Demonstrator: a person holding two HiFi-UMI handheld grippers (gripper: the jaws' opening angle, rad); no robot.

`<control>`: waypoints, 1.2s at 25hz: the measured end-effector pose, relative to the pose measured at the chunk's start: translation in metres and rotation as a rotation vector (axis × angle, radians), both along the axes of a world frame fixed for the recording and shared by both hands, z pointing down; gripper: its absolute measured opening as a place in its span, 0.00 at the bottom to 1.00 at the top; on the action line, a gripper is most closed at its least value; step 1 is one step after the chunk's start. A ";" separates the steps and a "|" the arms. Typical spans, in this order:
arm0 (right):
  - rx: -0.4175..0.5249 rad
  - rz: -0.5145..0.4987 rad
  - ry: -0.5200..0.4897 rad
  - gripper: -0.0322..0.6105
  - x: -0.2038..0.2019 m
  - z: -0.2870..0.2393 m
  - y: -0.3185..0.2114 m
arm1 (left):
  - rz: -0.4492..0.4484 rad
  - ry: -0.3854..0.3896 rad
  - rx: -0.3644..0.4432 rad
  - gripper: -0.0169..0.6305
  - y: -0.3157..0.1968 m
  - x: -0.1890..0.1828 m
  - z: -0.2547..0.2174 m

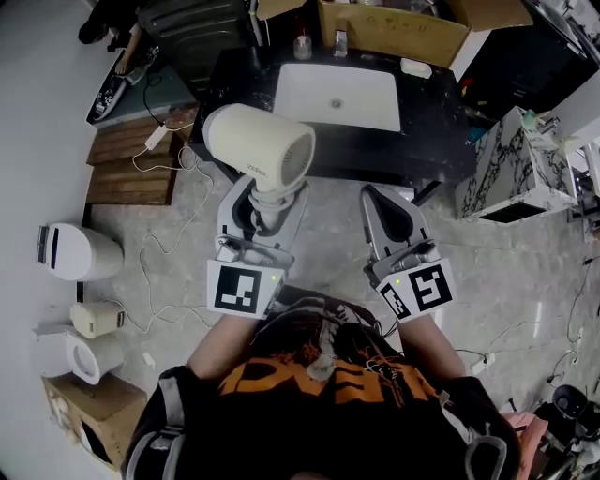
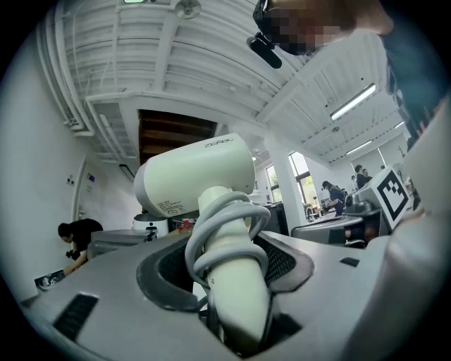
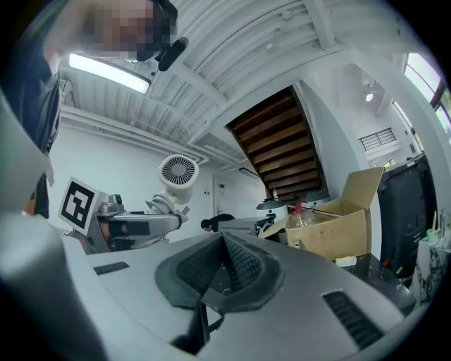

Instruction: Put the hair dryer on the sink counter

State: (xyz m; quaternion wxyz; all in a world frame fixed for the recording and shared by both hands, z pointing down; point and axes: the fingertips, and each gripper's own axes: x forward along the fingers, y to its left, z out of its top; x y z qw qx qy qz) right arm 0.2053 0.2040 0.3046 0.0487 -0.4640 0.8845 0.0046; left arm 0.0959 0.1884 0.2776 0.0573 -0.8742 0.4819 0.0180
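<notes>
A cream hair dryer [image 1: 258,145] stands upright in my left gripper [image 1: 267,202], which is shut on its handle. Its grey cord is coiled round that handle [image 2: 229,261]. The dryer's barrel [image 2: 197,176] points right, held in the air just short of the black sink counter [image 1: 431,122] with its white basin [image 1: 339,97]. My right gripper [image 1: 389,202] hangs beside it, jaws closed together with nothing between them. From the right gripper view the hair dryer [image 3: 177,171] shows at the left above the other gripper [image 3: 141,225].
An open cardboard box [image 1: 394,28] sits behind the sink. A marble-patterned cabinet [image 1: 511,173] stands at the right. On the floor to the left are wooden boards [image 1: 131,159], white appliances [image 1: 80,251] and loose cables. A person [image 2: 77,236] bends over in the background.
</notes>
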 end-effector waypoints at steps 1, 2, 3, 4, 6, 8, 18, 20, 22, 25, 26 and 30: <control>0.007 -0.001 -0.005 0.07 0.002 -0.001 -0.001 | -0.009 -0.007 0.003 0.42 0.000 0.000 -0.001; 0.011 -0.001 -0.014 0.07 0.004 -0.001 -0.002 | -0.016 -0.014 0.005 0.42 0.001 -0.001 -0.001; 0.010 -0.002 -0.026 0.07 0.006 -0.001 -0.004 | -0.024 -0.020 0.005 0.42 0.001 -0.001 -0.001; 0.006 -0.005 -0.040 0.07 0.007 0.000 -0.007 | -0.030 -0.025 0.005 0.42 0.000 -0.002 -0.002; -0.002 -0.017 -0.070 0.07 0.007 0.000 -0.012 | -0.041 -0.032 0.006 0.42 -0.002 -0.003 -0.002; 0.000 -0.028 -0.085 0.07 0.006 -0.001 -0.018 | -0.050 -0.040 0.006 0.42 -0.006 -0.003 -0.003; 0.025 -0.020 -0.061 0.07 0.002 -0.009 -0.053 | -0.059 -0.024 0.011 0.42 -0.044 -0.009 -0.004; 0.028 -0.015 -0.042 0.07 0.001 -0.010 -0.062 | -0.059 -0.013 0.015 0.42 -0.055 -0.010 -0.005; 0.024 -0.009 -0.030 0.07 -0.001 -0.007 -0.071 | -0.058 -0.006 0.016 0.42 -0.064 -0.013 -0.003; 0.007 0.001 -0.020 0.07 -0.008 -0.001 -0.084 | -0.052 0.005 0.004 0.42 -0.078 -0.021 0.004; 0.003 0.001 -0.016 0.07 -0.011 -0.001 -0.089 | -0.051 0.008 -0.004 0.42 -0.084 -0.024 0.006; -0.002 0.003 -0.005 0.07 -0.026 -0.003 -0.115 | -0.042 0.011 -0.010 0.42 -0.110 -0.038 0.006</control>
